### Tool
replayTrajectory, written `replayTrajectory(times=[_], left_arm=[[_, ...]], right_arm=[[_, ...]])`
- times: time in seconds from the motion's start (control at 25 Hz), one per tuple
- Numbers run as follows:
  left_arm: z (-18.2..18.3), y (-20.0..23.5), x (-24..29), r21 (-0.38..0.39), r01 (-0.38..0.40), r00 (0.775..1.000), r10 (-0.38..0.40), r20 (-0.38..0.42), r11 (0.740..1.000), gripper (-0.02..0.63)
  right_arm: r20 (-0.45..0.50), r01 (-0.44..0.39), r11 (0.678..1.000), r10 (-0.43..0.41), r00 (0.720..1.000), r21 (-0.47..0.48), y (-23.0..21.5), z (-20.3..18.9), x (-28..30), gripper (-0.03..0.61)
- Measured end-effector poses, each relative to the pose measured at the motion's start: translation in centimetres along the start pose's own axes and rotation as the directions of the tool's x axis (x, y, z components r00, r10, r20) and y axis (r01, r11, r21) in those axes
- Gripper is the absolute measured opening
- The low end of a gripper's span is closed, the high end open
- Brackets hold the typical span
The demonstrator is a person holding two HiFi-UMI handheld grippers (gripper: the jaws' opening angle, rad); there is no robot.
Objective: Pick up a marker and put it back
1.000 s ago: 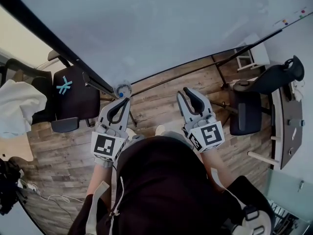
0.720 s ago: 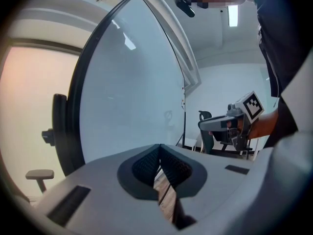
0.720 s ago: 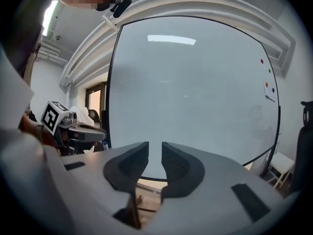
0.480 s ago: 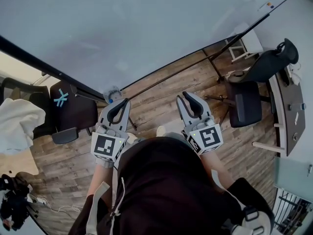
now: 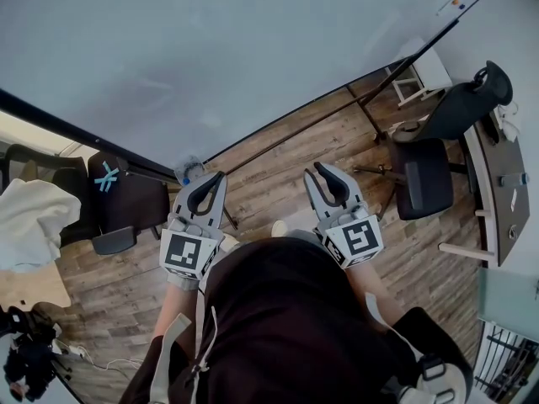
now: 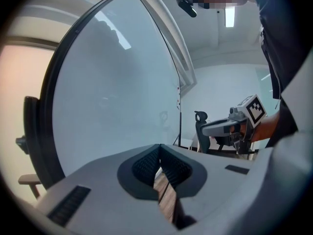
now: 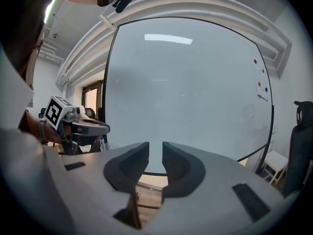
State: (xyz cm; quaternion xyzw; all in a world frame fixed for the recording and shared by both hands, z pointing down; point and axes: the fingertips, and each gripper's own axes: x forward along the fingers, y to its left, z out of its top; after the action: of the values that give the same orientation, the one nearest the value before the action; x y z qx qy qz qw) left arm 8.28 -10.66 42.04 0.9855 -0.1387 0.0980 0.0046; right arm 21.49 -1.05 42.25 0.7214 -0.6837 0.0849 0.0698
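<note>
A small round holder (image 5: 190, 172) with a blue tip showing sits at the whiteboard's (image 5: 253, 49) lower edge, just beyond my left gripper (image 5: 208, 182). In the right gripper view a white marker with a blue cap (image 7: 101, 143) stands under the left gripper (image 7: 78, 126). The left gripper's jaws meet at their tips with nothing between them. My right gripper (image 5: 322, 173) hovers over the wood floor facing the whiteboard (image 7: 186, 92). A narrow gap shows between its pads, and it holds nothing.
A black chair with a blue tape cross (image 5: 126, 200) stands at the left, next to a white cloth (image 5: 34, 221). Another black office chair (image 5: 425, 179) and a desk (image 5: 497, 183) are at the right. A white stool (image 5: 431, 70) is by the board's stand. Small magnets (image 5: 457, 5) dot the board.
The head view has shifted, so the whiteboard fills more of the frame and the chairs sit lower. Both grippers stay side by side as before, holding nothing.
</note>
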Motion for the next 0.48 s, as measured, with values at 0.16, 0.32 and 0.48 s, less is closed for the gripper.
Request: replayTrajectory(times=[0.16,0.32,0.48], left_arm=[[-0.1,-0.2,0.4,-0.002,0.004,1.000,-0.004,0.004,1.000,0.008],[-0.2,-0.4,0.8,-0.002,0.002,1.000,-0.002,0.001,1.000,0.008],[0.1,-0.4,0.9,0.005,-0.002,1.000,0.002,-0.022,1.000,0.008]], right_arm=[[0.002,0.002,1.000,-0.002,1.000,0.009,-0.6,0.0,-0.1,0.087],[0.001,0.001,1.000,-0.001,1.000,0.013,-1.1,-0.1,0.2,0.087],[0.004,0.001,1.000,-0.001,1.000,0.014,-1.5,0.1,0.4,0.087]])
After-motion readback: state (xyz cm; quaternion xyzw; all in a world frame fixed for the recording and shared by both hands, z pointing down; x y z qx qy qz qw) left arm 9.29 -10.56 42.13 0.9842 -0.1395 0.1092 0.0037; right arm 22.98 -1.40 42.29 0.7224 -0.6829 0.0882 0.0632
